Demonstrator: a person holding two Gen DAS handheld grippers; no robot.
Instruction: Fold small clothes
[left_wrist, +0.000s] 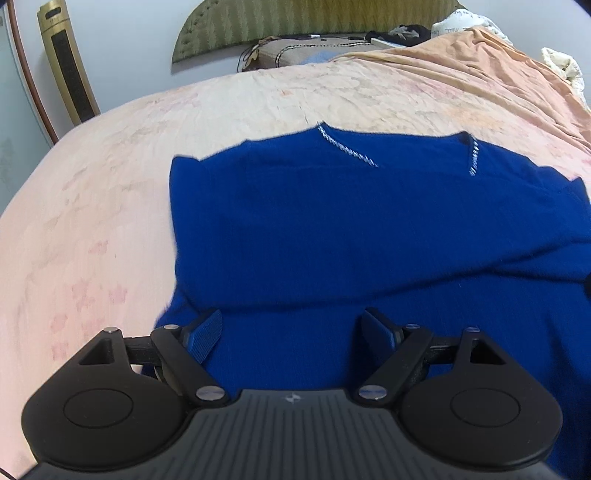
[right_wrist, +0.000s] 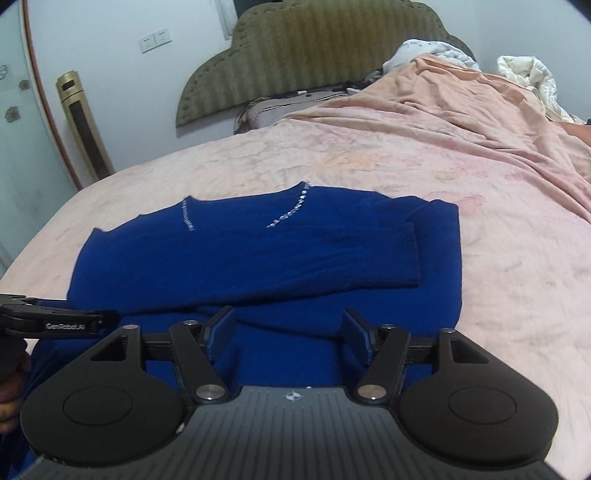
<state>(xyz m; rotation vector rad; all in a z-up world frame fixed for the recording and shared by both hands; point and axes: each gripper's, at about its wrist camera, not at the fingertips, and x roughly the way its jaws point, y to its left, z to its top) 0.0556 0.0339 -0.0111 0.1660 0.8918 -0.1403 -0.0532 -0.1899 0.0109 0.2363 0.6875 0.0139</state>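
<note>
Two grippers hung low over the near hem of a blue sweater (right_wrist: 258, 258), which lay flat on the pink bedspread (right_wrist: 480, 240), neckline toward twelve o'clock and its beaded trim (right_wrist: 291, 212) catching the light. The left gripper (left_wrist: 291, 332) had its fingers spread wide with blue knit showing between them and nothing pinched. The right gripper (right_wrist: 288, 332) likewise stood with fingers well apart above the cloth. In the right wrist view a sleeve (right_wrist: 369, 254) was already laid across the chest, its cuff ending toward three o'clock, and the sides looked turned in. The left tool also showed at nine o'clock in that view, just beside the hem.

By my judgement the sleeve-and-side stage was done and the bottom-to-top fold was in hand. The next move would call for each gripper to close on the hem at its own corner, both at once, then lift and carry the edge toward twelve o'clock evenly, so that the sleeve did not slide out.
</note>
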